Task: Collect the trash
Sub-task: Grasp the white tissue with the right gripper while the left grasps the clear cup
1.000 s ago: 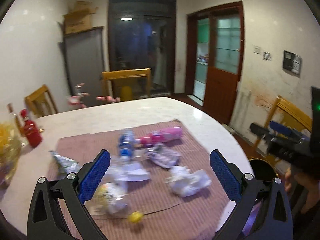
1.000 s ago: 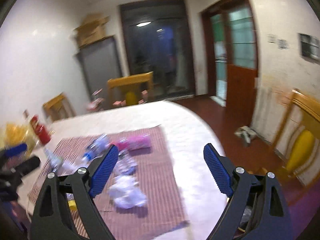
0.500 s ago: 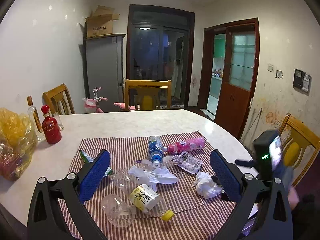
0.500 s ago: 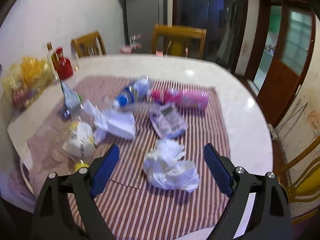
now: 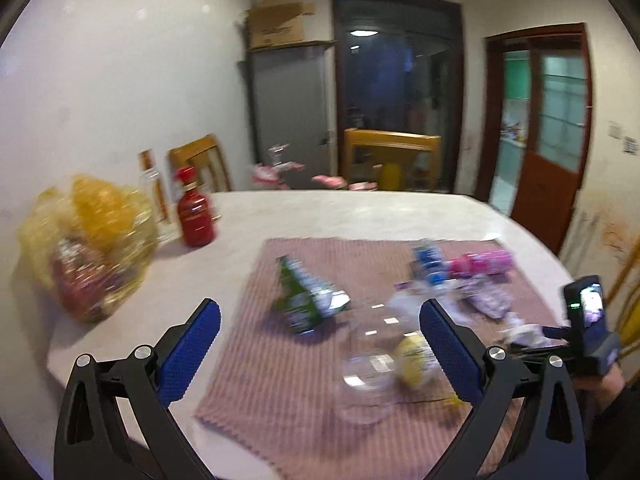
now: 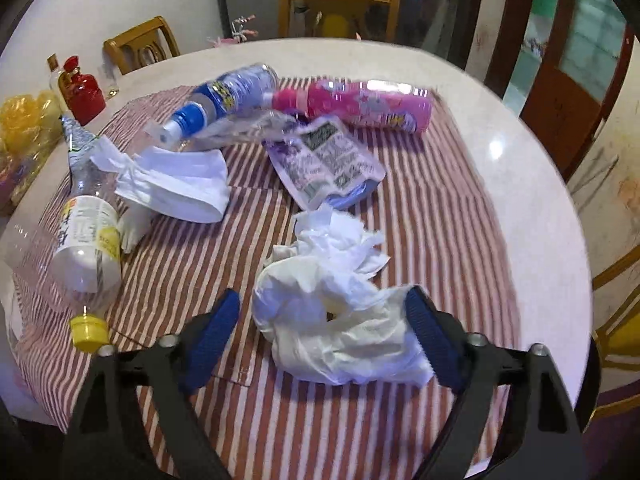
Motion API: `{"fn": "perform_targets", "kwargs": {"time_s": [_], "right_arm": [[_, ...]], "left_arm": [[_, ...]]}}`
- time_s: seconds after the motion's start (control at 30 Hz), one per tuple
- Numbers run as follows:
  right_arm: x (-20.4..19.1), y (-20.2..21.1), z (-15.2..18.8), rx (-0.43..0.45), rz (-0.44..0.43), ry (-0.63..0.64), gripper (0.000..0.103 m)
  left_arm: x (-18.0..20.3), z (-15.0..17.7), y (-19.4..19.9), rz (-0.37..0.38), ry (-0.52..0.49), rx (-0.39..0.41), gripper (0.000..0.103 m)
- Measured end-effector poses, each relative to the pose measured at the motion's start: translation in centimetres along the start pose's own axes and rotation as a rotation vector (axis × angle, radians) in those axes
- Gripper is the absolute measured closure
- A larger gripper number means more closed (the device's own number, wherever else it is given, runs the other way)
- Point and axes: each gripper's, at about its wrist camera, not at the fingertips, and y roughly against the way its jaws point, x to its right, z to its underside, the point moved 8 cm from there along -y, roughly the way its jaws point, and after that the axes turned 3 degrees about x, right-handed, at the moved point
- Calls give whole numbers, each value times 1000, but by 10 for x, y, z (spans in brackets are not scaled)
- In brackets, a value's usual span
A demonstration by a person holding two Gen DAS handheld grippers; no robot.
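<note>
Right wrist view: the right gripper [image 6: 322,320] points down at the crumpled white tissue wad [image 6: 336,312]; its jaws are closing with the wad between them on the red-and-white striped cloth [image 6: 440,220]; left gripper [image 5: 316,352] hangs apart, empty, above the clear plastic bottle with yellow cap [image 5: 384,364].

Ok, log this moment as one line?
step: grab tissue wad | right gripper: closing around crumpled tissue, not clamped yet | left gripper: open, empty, above striped mat

Black two-finger left gripper [image 5: 320,344], blue ribbed fingers [image 5: 188,354], silver screws, matching right gripper [image 6: 322,330]
</note>
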Motion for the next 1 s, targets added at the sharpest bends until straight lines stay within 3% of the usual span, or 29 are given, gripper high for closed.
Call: {"fn": "perform_targets", "kwargs": {"time_s": [0.07,0.17,0.23,0.63,0.83,1.0], "right_arm": [[-1,-1,1,-6,0,2,56],[0,0,0,-8,-13,-15,71],[1,1,0,-13,-24,-28,75],[1,44,-25,102,-42,-51,76],[4,64,-33,147,-46,-65,76],[6,74,-36,166,-44,-66,76]], "left_arm": [[-20,5,-5,-39,25,-22,6],[-37,13,-8,-85,34,-44,6],[-43,17,-11,-99,31,-59,6],[-13,31,-24,-32,-58,-124,6],[15,82,-56,30,-181,-266,6],[40,122,-86,87,-218,-353,6]]}}
